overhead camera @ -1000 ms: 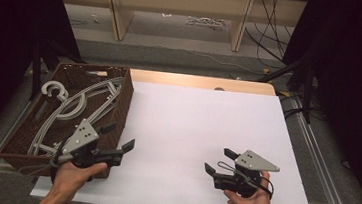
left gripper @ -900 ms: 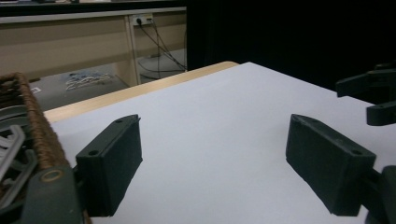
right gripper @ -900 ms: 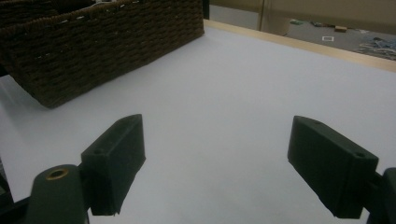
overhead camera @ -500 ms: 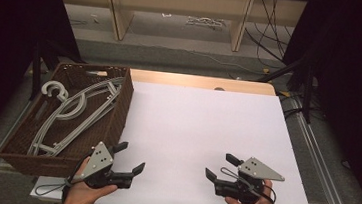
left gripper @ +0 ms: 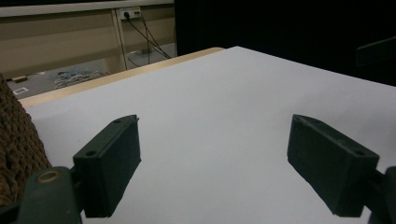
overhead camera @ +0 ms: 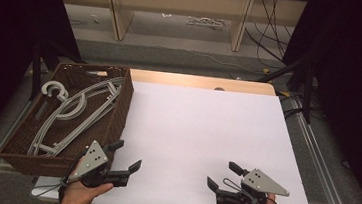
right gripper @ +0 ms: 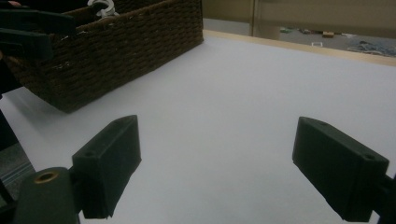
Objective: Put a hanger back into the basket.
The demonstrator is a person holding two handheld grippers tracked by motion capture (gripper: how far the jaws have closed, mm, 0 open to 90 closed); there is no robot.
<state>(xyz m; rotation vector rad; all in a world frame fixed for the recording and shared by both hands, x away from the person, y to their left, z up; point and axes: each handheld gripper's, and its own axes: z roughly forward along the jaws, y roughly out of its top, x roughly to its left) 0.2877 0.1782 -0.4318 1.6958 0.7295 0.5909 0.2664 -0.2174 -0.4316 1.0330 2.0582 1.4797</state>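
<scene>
- As seen from the high view, near table edge: left gripper (overhead camera: 126, 157) held low over the white table (overhead camera: 201, 134), jaws spread apart, nothing between them; just beside the basket's near right corner.
- Right gripper (overhead camera: 223, 175) likewise at the near edge, well apart from the left; jaws wide apart, empty.
- Farther left: brown wicker basket (overhead camera: 121, 104) resting at the table's left side, partly overhanging it.
- Inside basket: grey hangers (overhead camera: 75, 114) lying flat, hooks toward the far left corner.
- Beyond table: pale wooden shelving (overhead camera: 177, 11) and loose cables on the floor.
</scene>
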